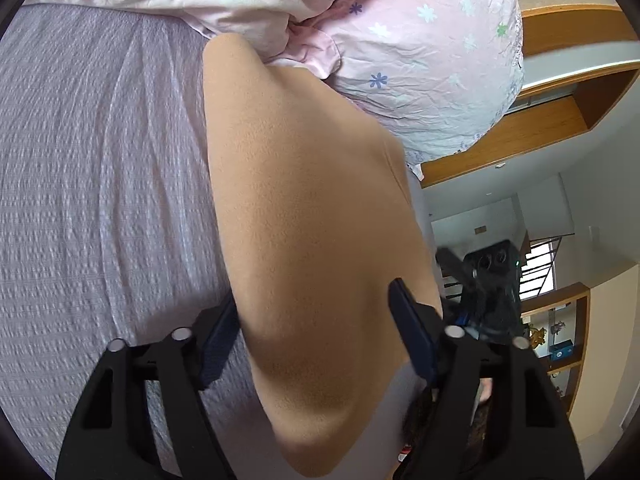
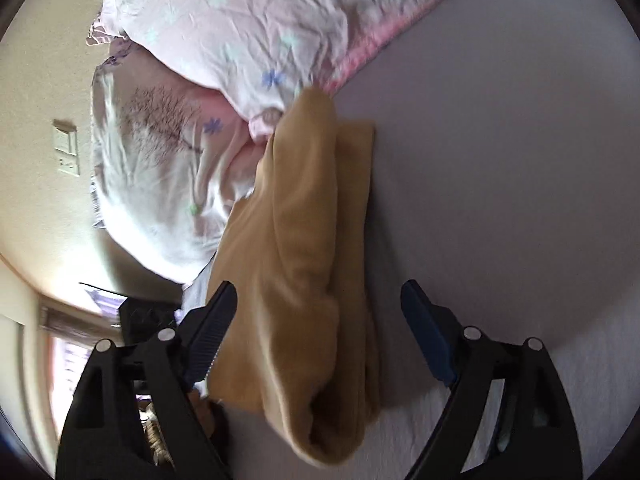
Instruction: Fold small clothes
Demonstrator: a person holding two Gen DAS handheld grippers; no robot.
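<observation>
In the left wrist view, a tan fleece cloth (image 1: 304, 220) fills the middle of the picture. It runs from the upper middle down to the bottom, right between the two fingers of the left gripper (image 1: 316, 340). The fingers stand wide apart, one on each side of the cloth, so the tongs are let go and not pinching. The left finger is partly hidden behind the cloth edge. The cloth lies on a pale purple bed sheet (image 1: 100, 200) that covers the left side. At the top sits a pink flowered quilt (image 1: 420, 48), touching the top end of the cloth. At the right, near the lower middle, the right gripper (image 1: 492, 280) shows as a dark blurry shape just past the cloth edge.

In the right wrist view, the same tan fleece cloth (image 2: 304, 264) is folded into a long strip with layers stacked up. It runs from the middle of the picture down to the bottom, between the fingers of the right gripper (image 2: 320, 332). These fingers are spread wide too and hold nothing. The left finger is just beside the cloth edge; the right finger is apart from it. The bed sheet (image 2: 500, 160) fills the right side. The pink flowered quilt (image 2: 224, 28) is bunched at the upper left, touching the cloth's top end.
</observation>
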